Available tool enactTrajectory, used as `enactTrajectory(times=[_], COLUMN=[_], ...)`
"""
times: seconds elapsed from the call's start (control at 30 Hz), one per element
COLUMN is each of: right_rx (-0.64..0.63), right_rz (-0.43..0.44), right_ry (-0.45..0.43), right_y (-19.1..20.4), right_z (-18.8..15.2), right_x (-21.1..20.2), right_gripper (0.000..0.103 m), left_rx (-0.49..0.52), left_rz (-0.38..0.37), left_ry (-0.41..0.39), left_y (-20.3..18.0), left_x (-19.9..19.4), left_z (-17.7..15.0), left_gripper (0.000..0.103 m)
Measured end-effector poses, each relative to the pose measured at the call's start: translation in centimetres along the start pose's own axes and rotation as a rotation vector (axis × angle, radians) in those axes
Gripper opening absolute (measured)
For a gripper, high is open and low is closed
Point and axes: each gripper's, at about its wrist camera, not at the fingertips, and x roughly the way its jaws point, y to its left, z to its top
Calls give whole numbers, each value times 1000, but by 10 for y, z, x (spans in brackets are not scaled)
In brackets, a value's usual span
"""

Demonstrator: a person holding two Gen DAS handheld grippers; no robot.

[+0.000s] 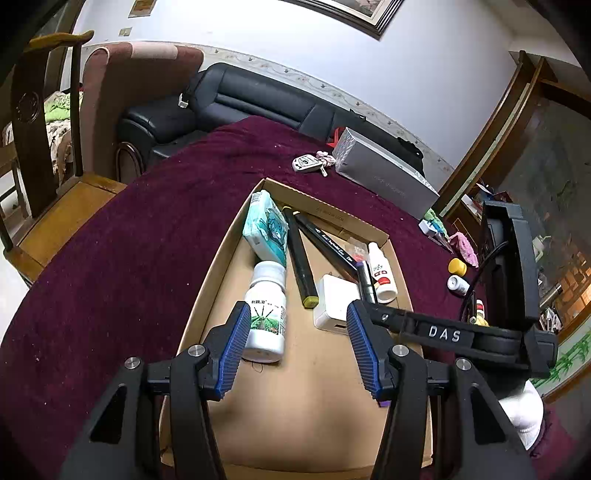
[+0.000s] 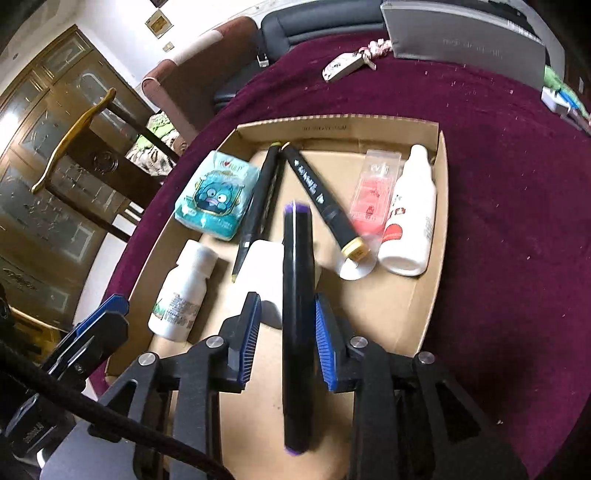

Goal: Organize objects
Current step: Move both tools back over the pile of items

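A cardboard tray (image 1: 332,406) (image 2: 437,206) lies on the maroon tablecloth. It holds a teal tissue pack (image 1: 266,225) (image 2: 216,195), a white pill bottle (image 1: 266,314) (image 2: 183,291), two black markers (image 1: 301,258) (image 2: 325,203), a white charger (image 1: 334,302) (image 2: 264,273), a white dropper bottle (image 1: 382,273) (image 2: 410,218) and a pink packet (image 2: 373,192). My left gripper (image 1: 299,332) is open and empty above the tray. My right gripper (image 2: 288,314) is shut on a purple-capped black marker (image 2: 297,314) above the tray; it shows in the left wrist view (image 1: 365,280).
A grey box (image 1: 384,173) (image 2: 461,33) and a key fob (image 1: 306,162) (image 2: 343,66) lie at the table's far side. A yellow cap (image 1: 457,266), a small white bottle (image 1: 458,285) and small items (image 1: 436,227) lie right of the tray. A wooden chair (image 1: 48,166) stands left.
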Motion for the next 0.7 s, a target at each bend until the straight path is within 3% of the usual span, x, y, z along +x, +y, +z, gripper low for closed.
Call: enactTrajectory(times=[0.17, 0.33, 0.5, 0.7], right_rx=[62, 112, 120, 156], right_rz=[-85, -29, -12, -112], right_ry=[-44, -77, -148, -257], right_y=[-19, -32, -50, -94], right_z=[2, -2, -15, -38], right_x=[-11, -33, -69, -117], right_gripper=[28, 30, 40, 48], left_rx=[-9, -5, 8, 63], left_rz=[-9, -16, -30, -93], left_ry=[3, 14, 14, 17], left_y=[0, -5, -16, -50], left_x=[-1, -2, -8, -12], left_z=[-4, -7, -9, -9], left_gripper=[48, 48, 50, 55])
